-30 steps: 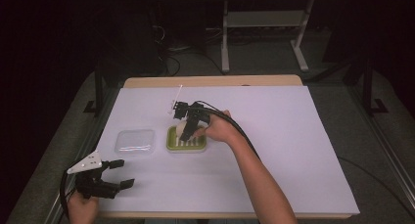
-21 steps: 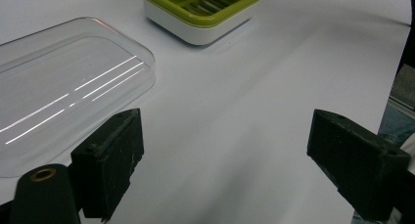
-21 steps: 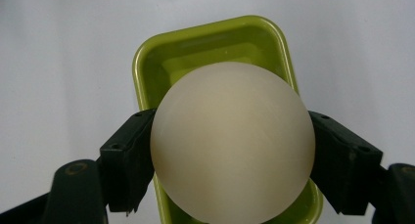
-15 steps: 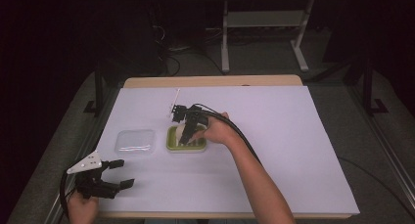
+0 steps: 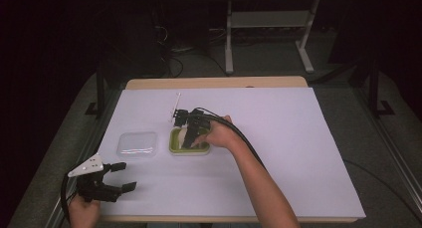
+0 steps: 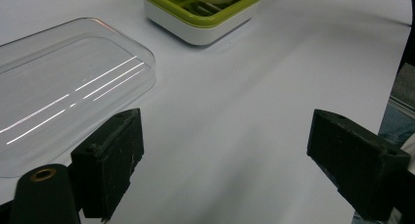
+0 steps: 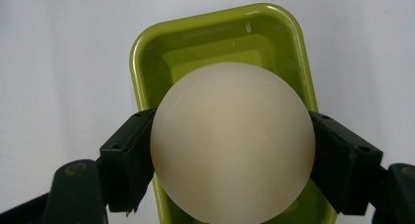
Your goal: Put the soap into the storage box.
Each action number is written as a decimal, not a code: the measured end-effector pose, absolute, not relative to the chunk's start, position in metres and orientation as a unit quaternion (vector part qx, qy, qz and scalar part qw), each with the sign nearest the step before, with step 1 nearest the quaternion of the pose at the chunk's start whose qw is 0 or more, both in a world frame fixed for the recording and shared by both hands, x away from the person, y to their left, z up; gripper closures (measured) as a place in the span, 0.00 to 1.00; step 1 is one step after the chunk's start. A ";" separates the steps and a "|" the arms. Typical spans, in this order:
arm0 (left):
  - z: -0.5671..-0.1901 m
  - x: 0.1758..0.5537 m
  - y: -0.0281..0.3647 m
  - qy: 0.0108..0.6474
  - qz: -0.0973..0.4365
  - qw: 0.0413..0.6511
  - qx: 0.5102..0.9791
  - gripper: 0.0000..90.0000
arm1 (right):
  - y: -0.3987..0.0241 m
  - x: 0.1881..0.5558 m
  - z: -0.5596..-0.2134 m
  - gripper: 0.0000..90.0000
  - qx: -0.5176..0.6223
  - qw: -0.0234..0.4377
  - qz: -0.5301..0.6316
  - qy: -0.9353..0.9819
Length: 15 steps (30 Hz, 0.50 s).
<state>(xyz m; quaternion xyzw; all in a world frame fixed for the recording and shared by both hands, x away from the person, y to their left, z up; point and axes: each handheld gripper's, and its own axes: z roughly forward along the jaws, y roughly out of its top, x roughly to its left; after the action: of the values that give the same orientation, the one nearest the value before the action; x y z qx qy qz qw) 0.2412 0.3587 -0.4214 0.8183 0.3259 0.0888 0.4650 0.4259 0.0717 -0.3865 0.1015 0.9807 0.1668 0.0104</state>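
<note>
Right hand-held gripper (image 7: 230, 150) pinches a cream soap bar (image 7: 232, 141) over the green soap dish (image 7: 142, 62) — left hand-held gripper (image 6: 225, 155) rests spread beside a clear lid (image 6: 63, 82).

A clear plastic lid (image 5: 137, 143) lies flat on the white sheet (image 5: 298, 153) that covers the wooden table (image 5: 214, 82); in the left gripper view the clear plastic lid (image 6: 58, 92) catches streaks of light. Beyond the table's far edge, a white metal frame (image 5: 268, 34) stands on the dark floor, with cables (image 5: 171, 51) near it.
</note>
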 end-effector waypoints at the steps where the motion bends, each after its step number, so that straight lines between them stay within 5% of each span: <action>1: -0.421 0.241 0.359 0.325 0.089 0.464 0.819 0.14 | 0.072 0.426 -0.387 0.27 0.102 0.011 0.168 0.981; 15: -0.421 0.241 0.358 0.328 0.088 0.466 0.817 0.14 | 0.070 0.425 -0.389 0.27 0.103 0.010 0.166 0.981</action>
<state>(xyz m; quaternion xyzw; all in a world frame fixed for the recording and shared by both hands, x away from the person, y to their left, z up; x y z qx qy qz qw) 0.2408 0.3582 -0.4213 0.8173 0.3278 0.0882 0.4657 0.4254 0.0698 -0.3891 0.1029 0.9807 0.1659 0.0103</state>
